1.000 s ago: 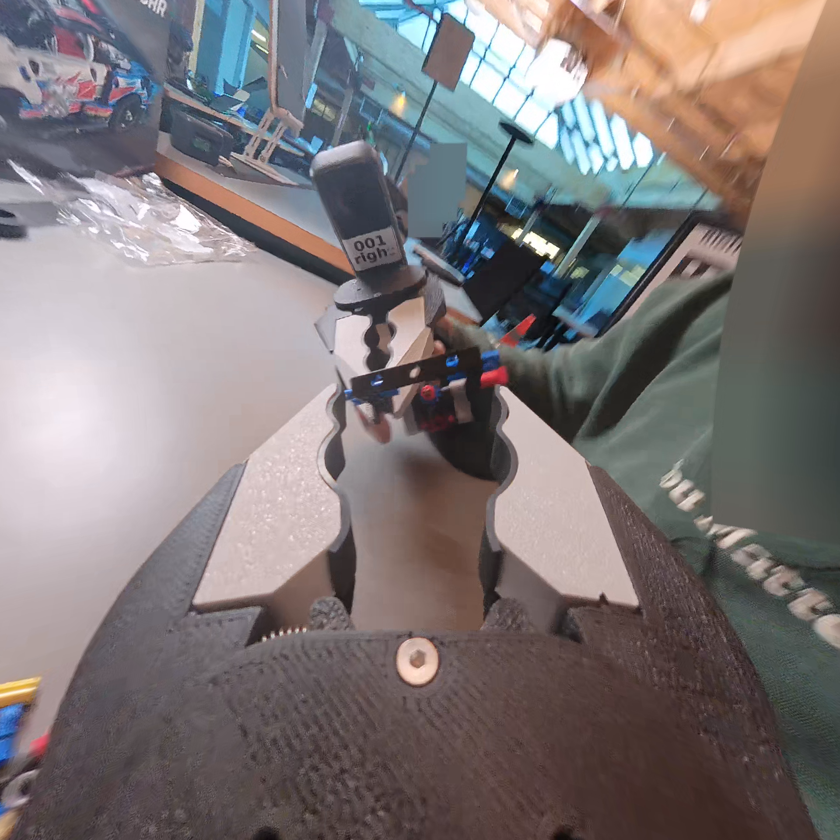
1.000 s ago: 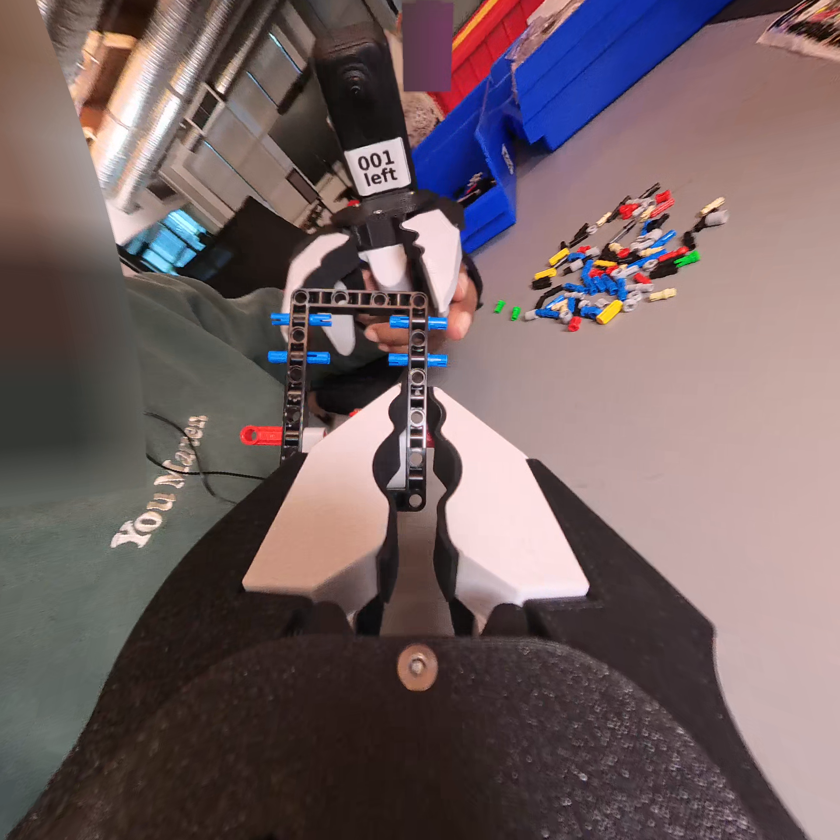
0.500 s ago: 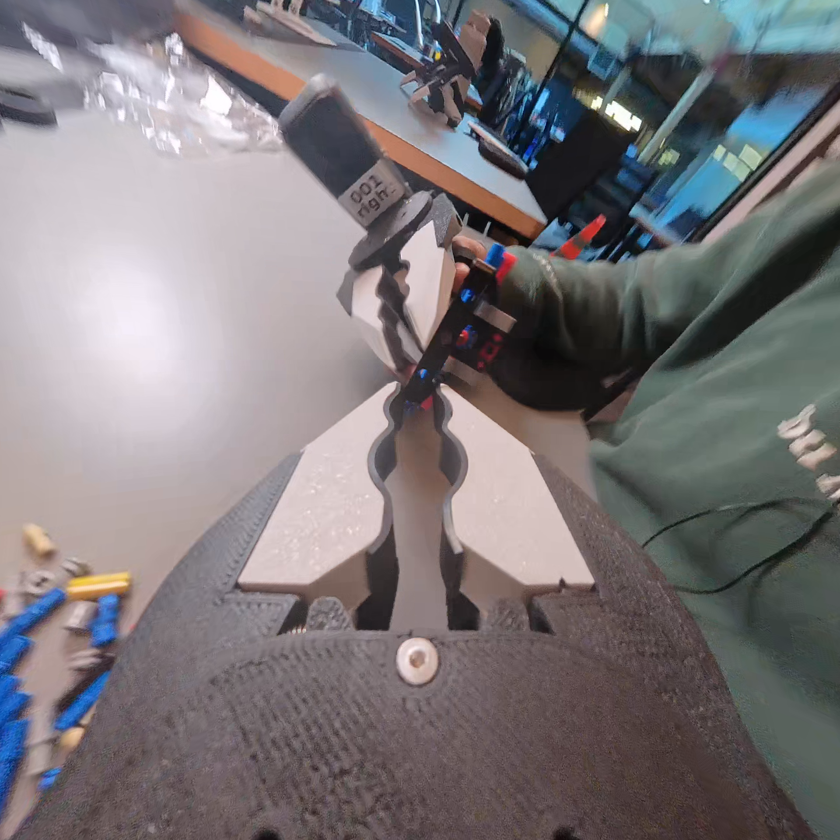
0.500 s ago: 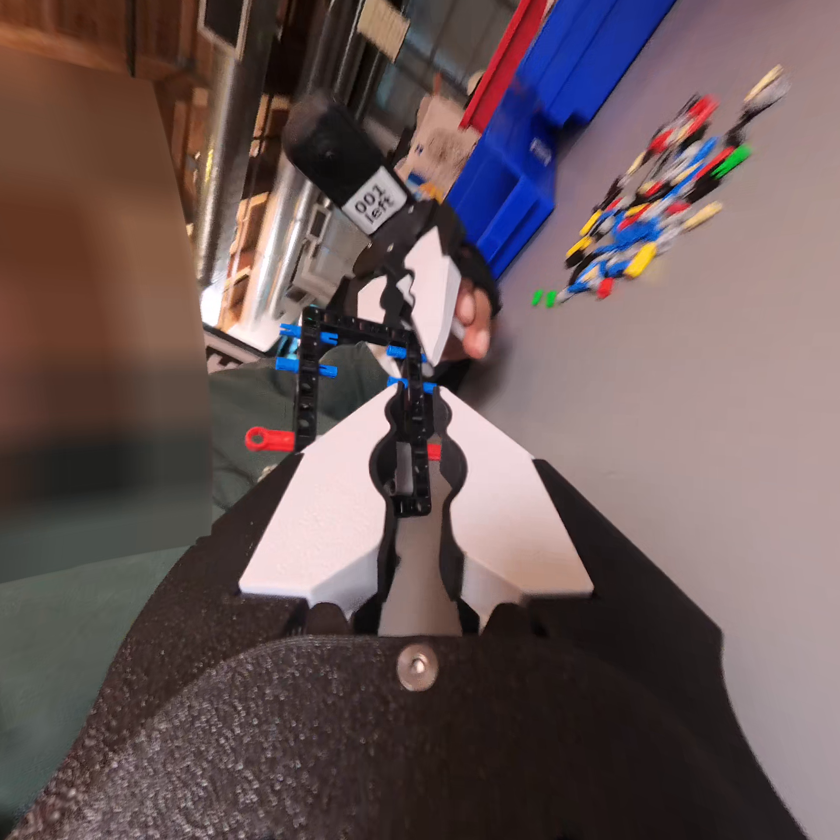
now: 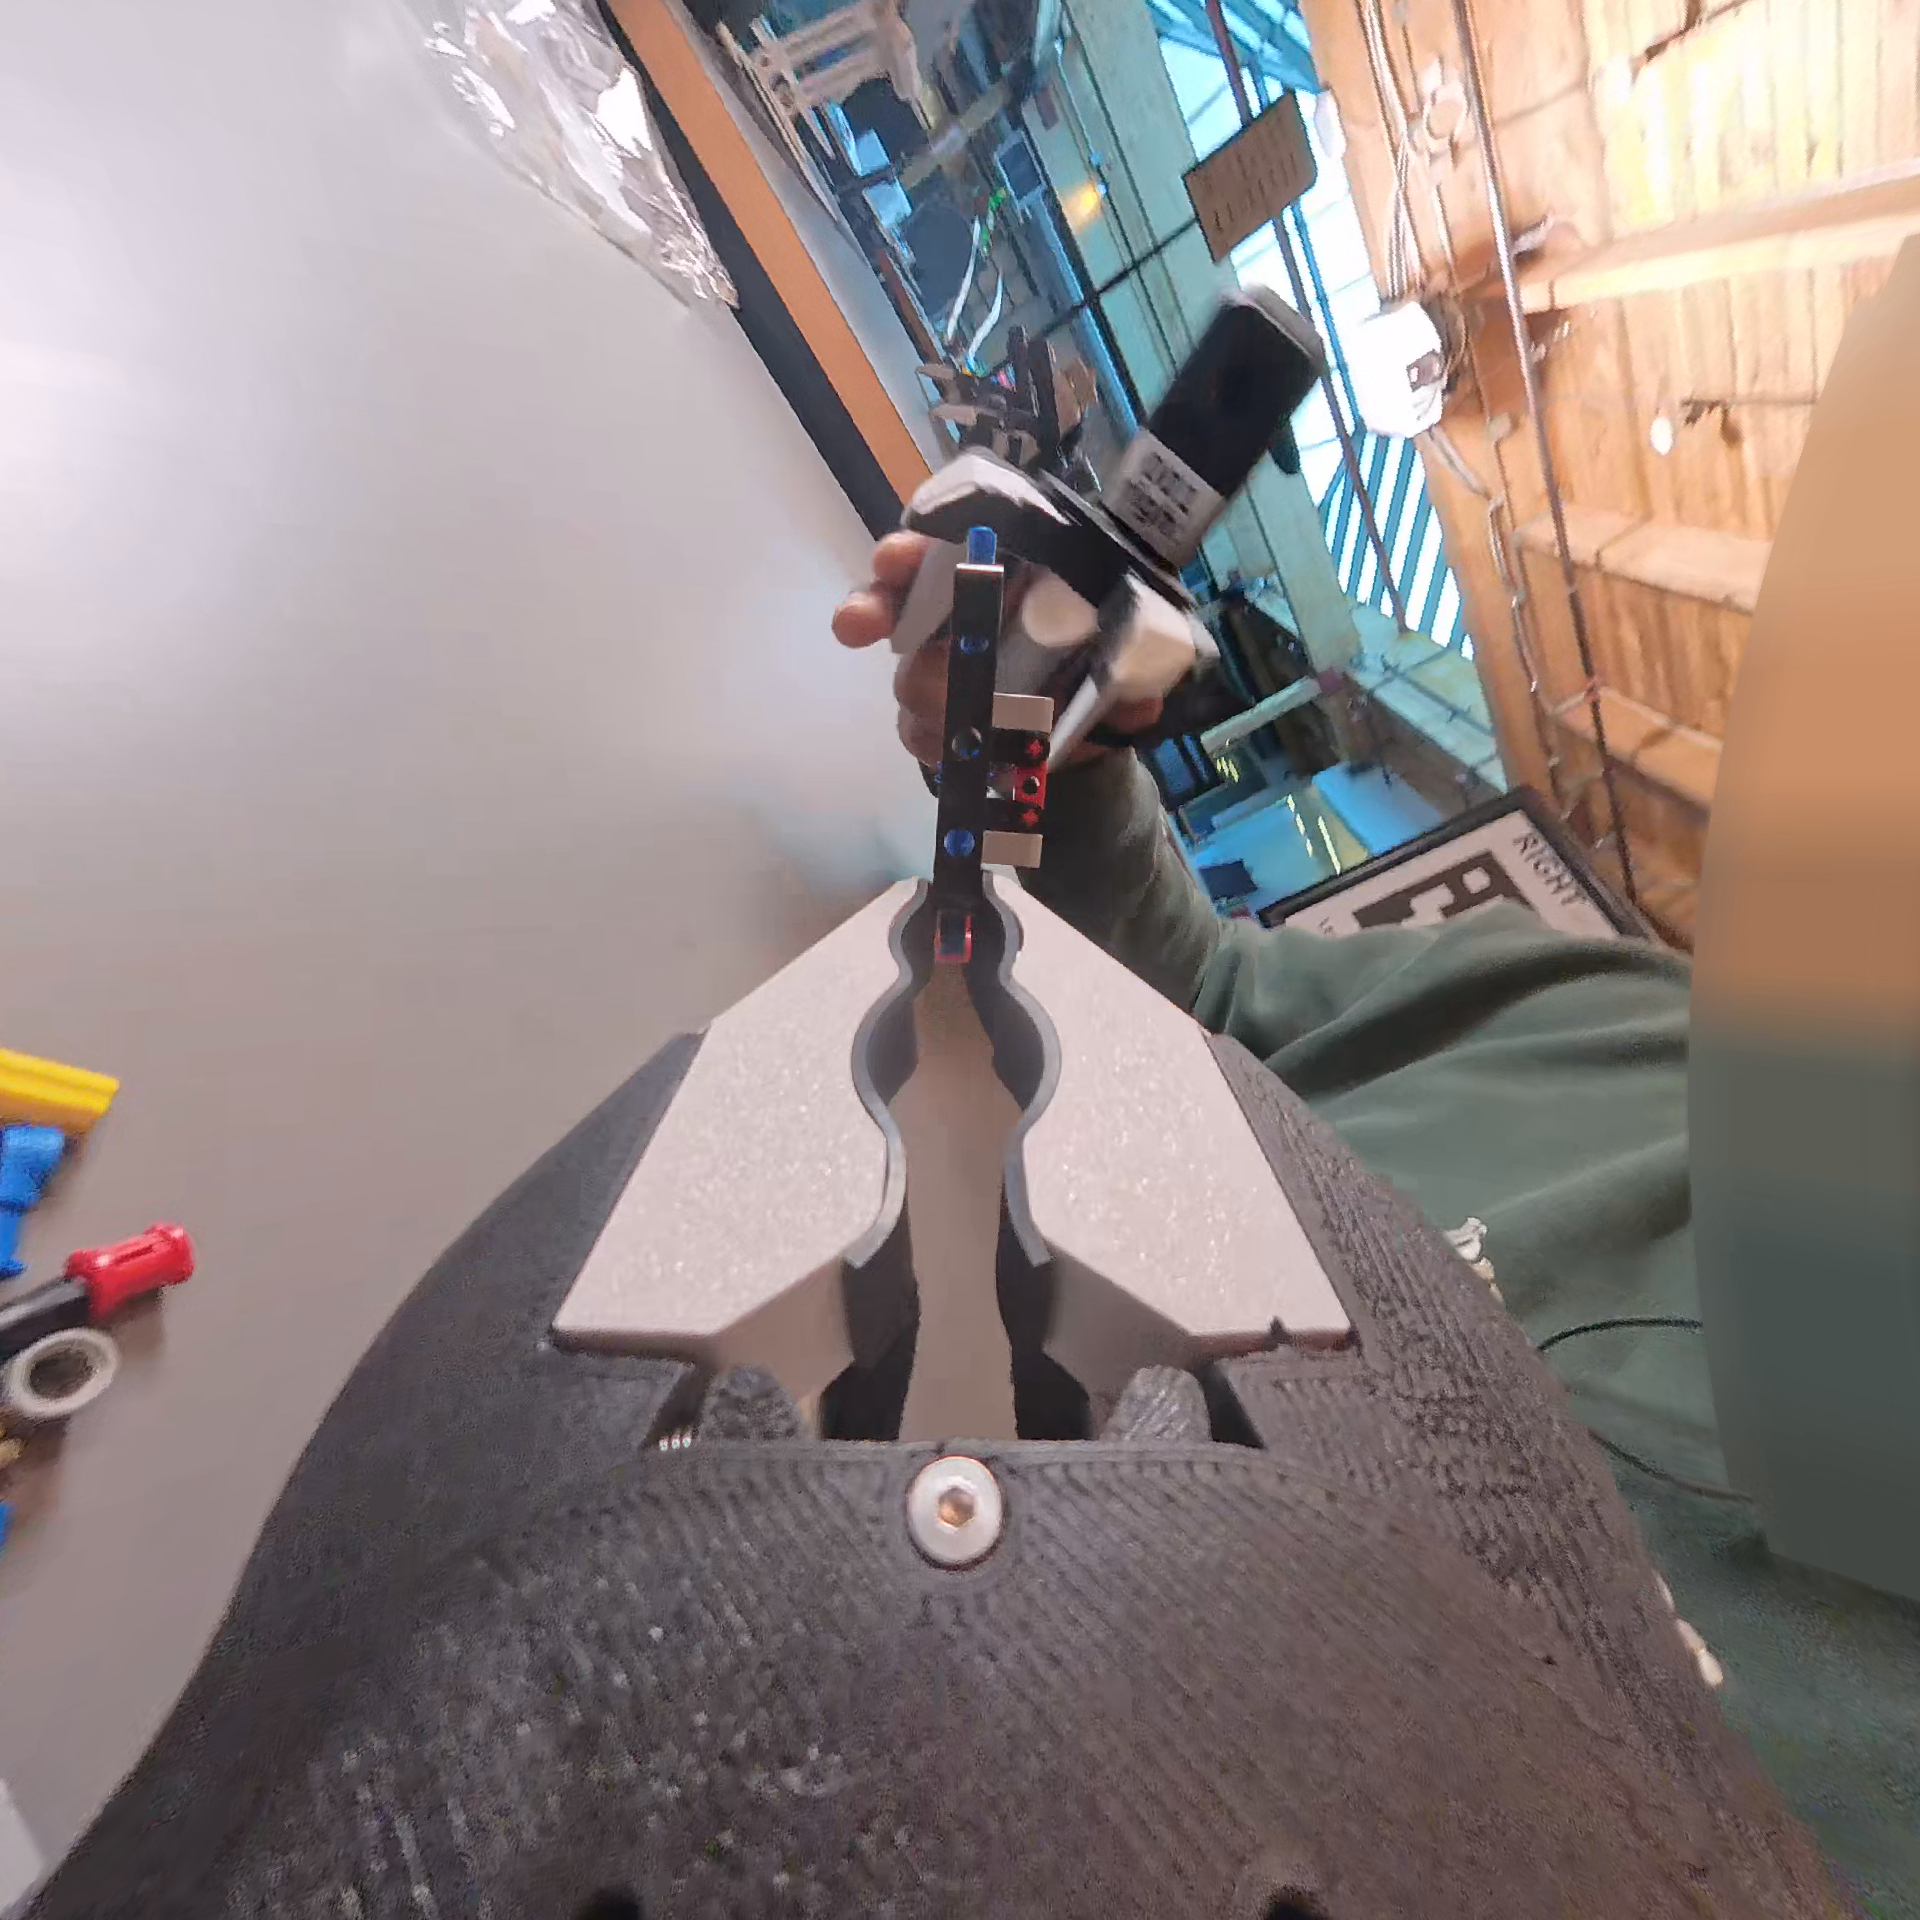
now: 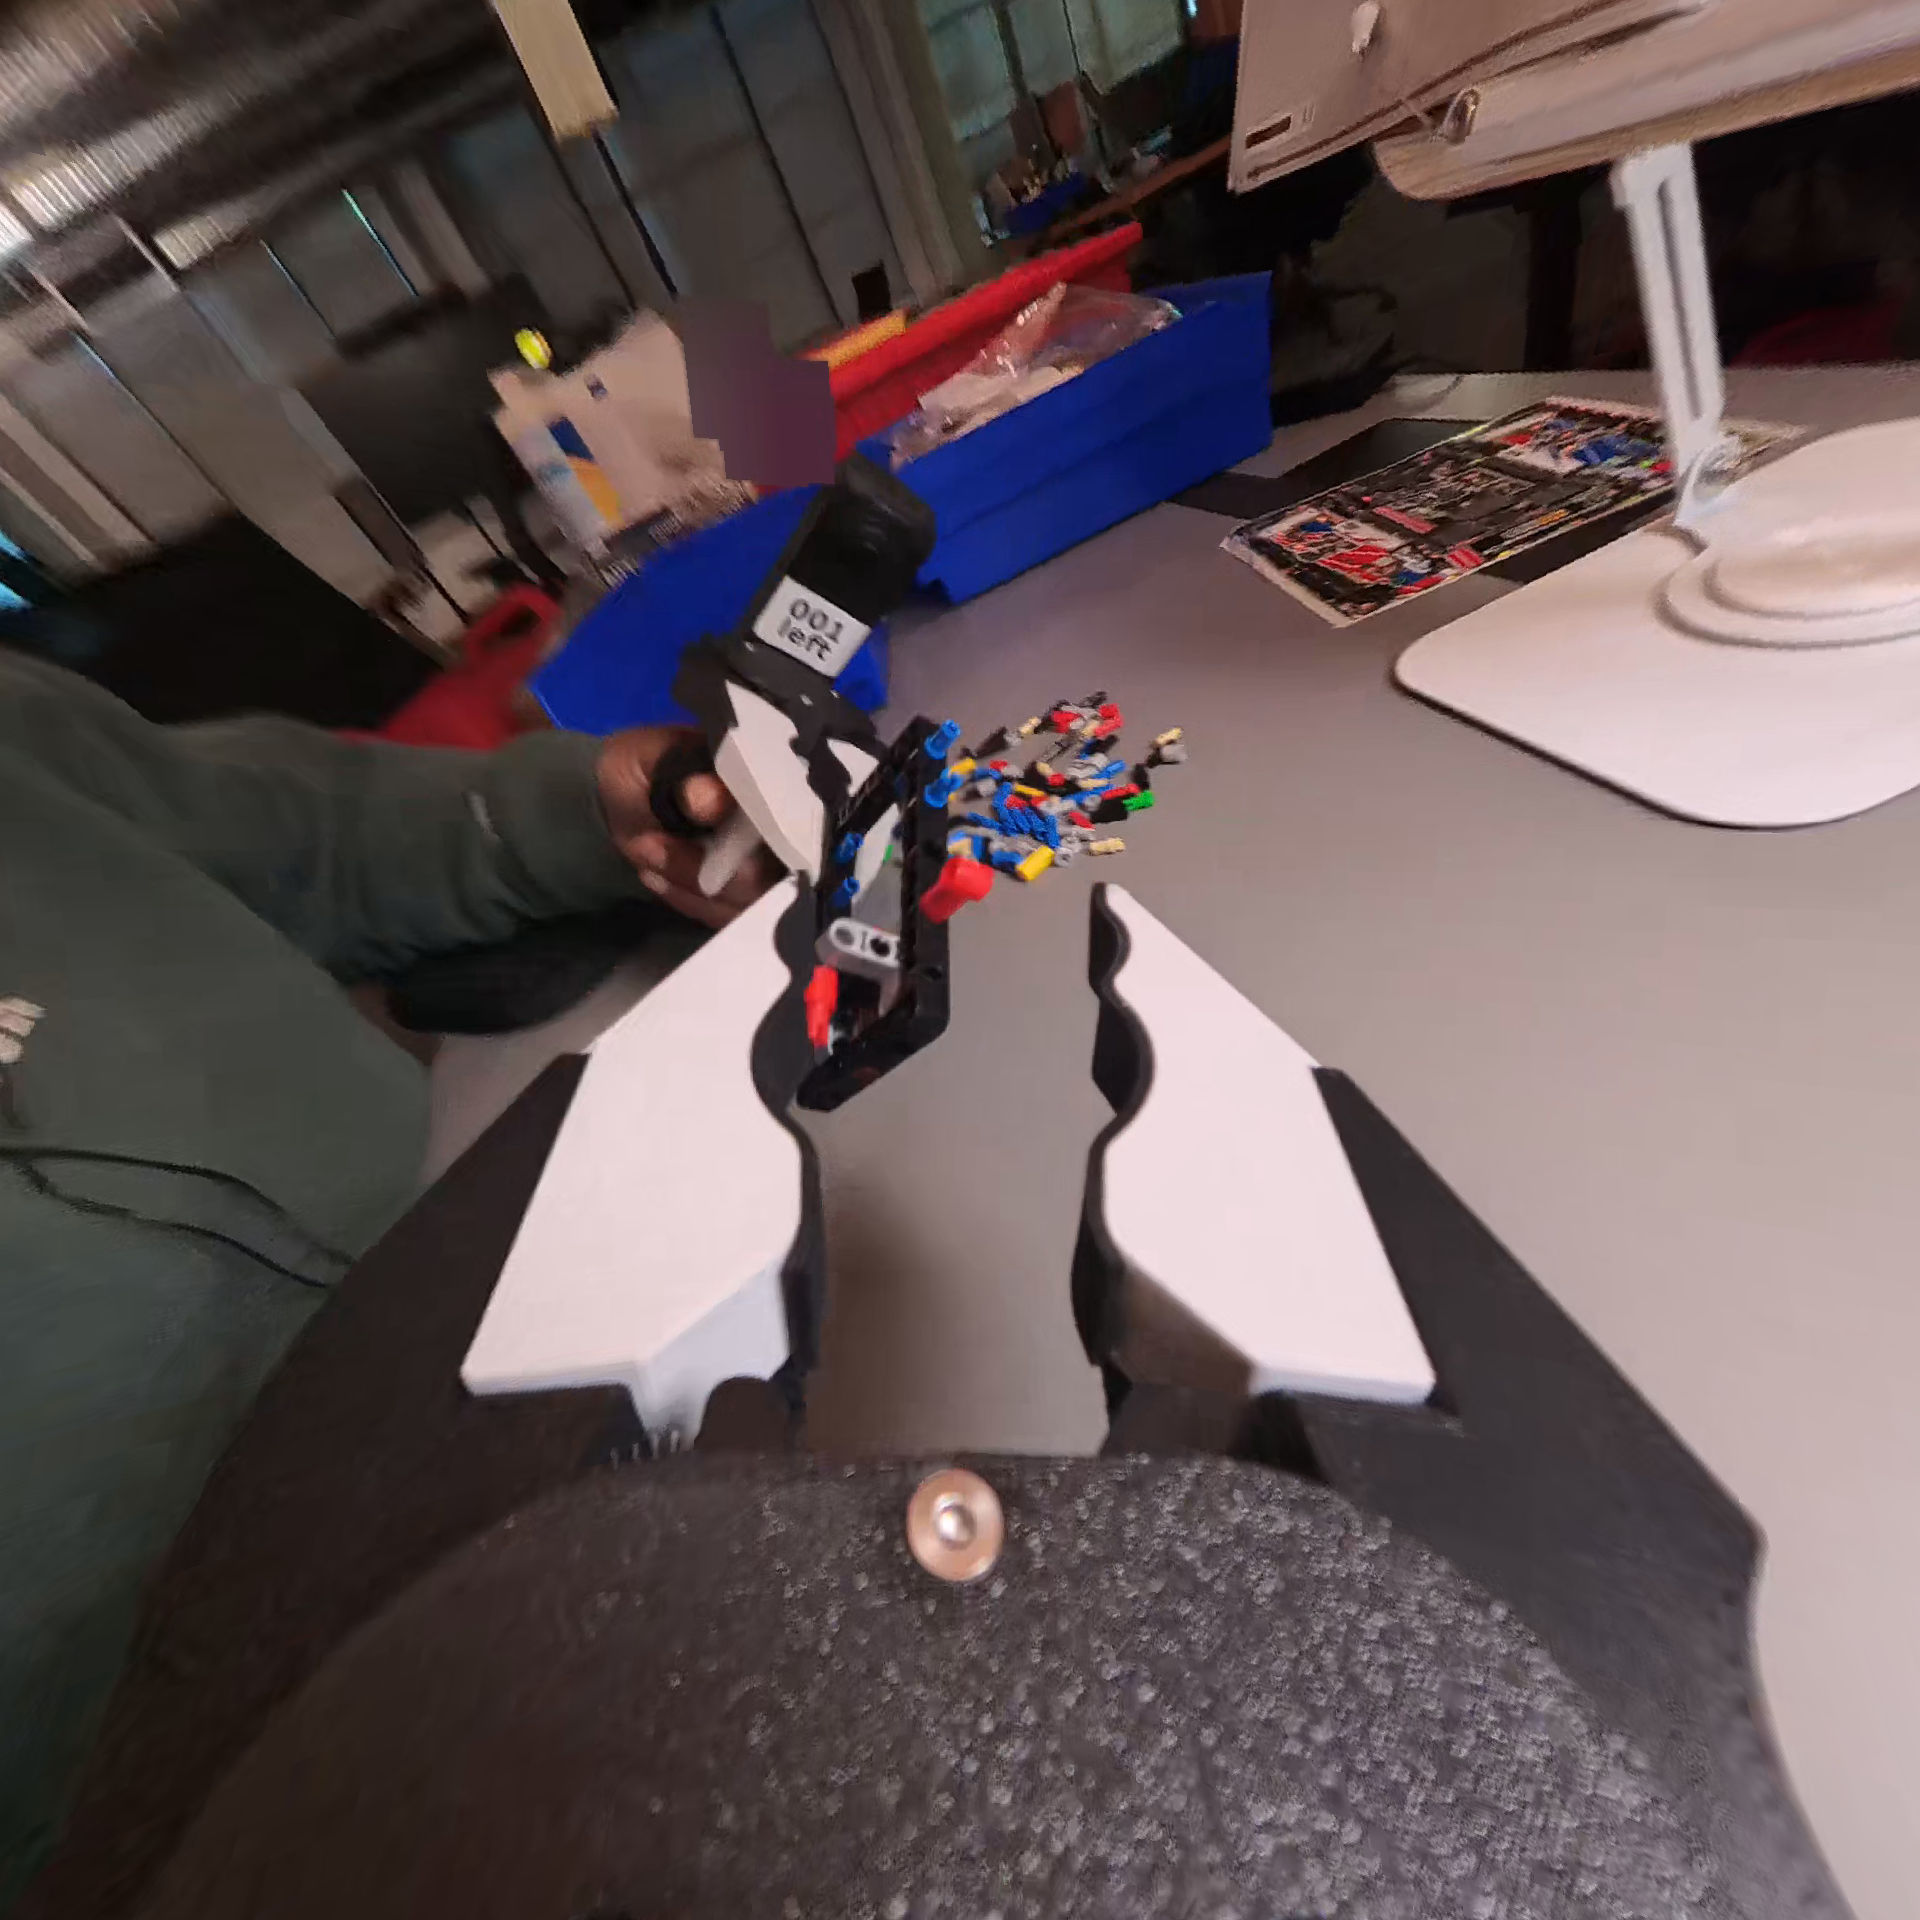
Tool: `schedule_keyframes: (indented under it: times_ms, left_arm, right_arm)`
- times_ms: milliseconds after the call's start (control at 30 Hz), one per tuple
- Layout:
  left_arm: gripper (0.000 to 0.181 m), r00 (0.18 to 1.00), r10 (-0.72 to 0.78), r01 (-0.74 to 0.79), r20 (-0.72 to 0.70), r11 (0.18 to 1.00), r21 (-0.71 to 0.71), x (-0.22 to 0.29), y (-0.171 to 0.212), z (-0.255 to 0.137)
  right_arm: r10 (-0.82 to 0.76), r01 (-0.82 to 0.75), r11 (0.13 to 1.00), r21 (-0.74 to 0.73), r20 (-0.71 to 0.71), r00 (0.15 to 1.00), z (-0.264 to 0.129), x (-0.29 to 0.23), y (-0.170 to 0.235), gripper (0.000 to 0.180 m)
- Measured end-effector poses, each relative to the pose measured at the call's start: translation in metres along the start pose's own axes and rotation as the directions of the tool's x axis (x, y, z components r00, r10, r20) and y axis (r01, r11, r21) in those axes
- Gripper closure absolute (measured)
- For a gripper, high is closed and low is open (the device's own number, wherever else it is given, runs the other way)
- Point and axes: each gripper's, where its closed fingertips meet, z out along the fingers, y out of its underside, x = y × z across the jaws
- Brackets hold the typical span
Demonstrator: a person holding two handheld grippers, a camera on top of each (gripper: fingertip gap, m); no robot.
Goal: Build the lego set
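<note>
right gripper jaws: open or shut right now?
Open. In the right wrist view the right gripper shows a wide gap between its jaws; the black lego frame hangs from the left gripper instead.

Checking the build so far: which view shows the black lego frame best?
The right wrist view: the black lego frame shows its open rectangle and blue pins. The left wrist view sees it edge-on, clamped in the left gripper.

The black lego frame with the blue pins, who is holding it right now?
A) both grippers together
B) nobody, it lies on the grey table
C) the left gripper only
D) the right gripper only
C: the left gripper is shut on the black lego frame with blue pins, while the right gripper stands wide open with its fingers apart from the frame.
</note>
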Motion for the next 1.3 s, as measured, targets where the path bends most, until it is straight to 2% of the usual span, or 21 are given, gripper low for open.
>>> schedule_keyframes:
  times_ms: [100,267,333,433,467,533,600,667,767,867,1000,1067,1133,1300]
  left_arm:
    - [0.175,0.997,-0.079,0.077,0.018,0.995,0.06,-0.01,-0.007,-0.004]
    - [0.175,0.985,-0.173,0.17,0.014,0.977,0.129,-0.02,-0.014,-0.008]
    - [0.175,0.981,-0.194,0.192,0.003,0.972,0.135,-0.019,-0.013,-0.006]
    - [0.175,0.98,-0.2,0.196,0.019,0.974,0.11,-0.02,-0.004,0.001]
    - [0.175,0.979,-0.2,0.197,0.024,0.975,0.102,-0.021,-0.002,0.002]
    - [0.173,0.982,-0.186,0.182,0.036,0.979,0.088,-0.022,0.0,0.004]
    - [0.157,0.988,-0.131,0.126,0.079,0.99,0.062,-0.025,0.002,0.003]
    - [0.151,0.986,-0.024,0.017,0.167,0.999,0.045,-0.034,-0.002,-0.003]
    - [0.138,0.95,0.173,-0.185,0.259,0.983,0.021,-0.037,-0.015,-0.013]
    - [0.125,0.876,0.378,-0.373,0.3,0.925,-0.077,-0.036,-0.015,-0.013]
    - [0.117,0.715,0.623,-0.564,0.318,0.782,-0.264,-0.042,-0.003,-0.006]
    - [0.112,0.673,0.68,-0.586,0.29,0.73,-0.353,-0.045,0.009,-0.002]
    - [0.108,0.674,0.691,-0.581,0.26,0.714,-0.391,-0.046,0.019,0.004]
    - [0.107,0.633,0.726,-0.573,0.269,0.673,-0.468,-0.055,0.027,0.007]
  right_arm:
    - [-0.263,0.247,0.958,-0.143,-0.105,0.959,0.004,0.0,0.013,0.108]
    - [-0.532,0.468,0.829,-0.308,-0.171,0.829,0.019,0.004,0.034,0.104]
    - [-0.599,0.508,0.775,-0.376,-0.183,0.779,0.025,0.01,0.044,0.104]
    - [-0.668,0.558,0.714,-0.423,-0.172,0.724,0.029,0.013,0.052,0.116]
    - [-0.672,0.56,0.704,-0.437,-0.156,0.724,0.028,0.014,0.055,0.116]
    - [-0.61,0.508,0.744,-0.435,-0.131,0.781,0.026,0.014,0.06,0.116]
    - [-0.531,0.434,0.782,-0.446,-0.113,0.84,0.019,0.017,0.067,0.116]
    - [-0.441,0.347,0.793,-0.501,-0.079,0.894,0.01,0.023,0.081,0.116]
    - [-0.458,0.332,0.746,-0.577,-0.083,0.885,-0.001,0.037,0.092,0.116]
    - [-0.488,0.374,0.688,-0.621,-0.014,0.873,0.001,0.032,0.099,0.116]
    - [-0.492,0.417,0.65,-0.635,0.067,0.868,0.004,0.021,0.107,0.115]
    - [-0.537,0.433,0.64,-0.634,0.033,0.843,0.002,0.029,0.102,0.114]
    - [-0.56,0.423,0.643,-0.639,-0.015,0.829,-0.003,0.039,0.096,0.109]
    - [-0.518,0.387,0.703,-0.597,-0.057,0.854,-0.012,0.045,0.09,0.112]
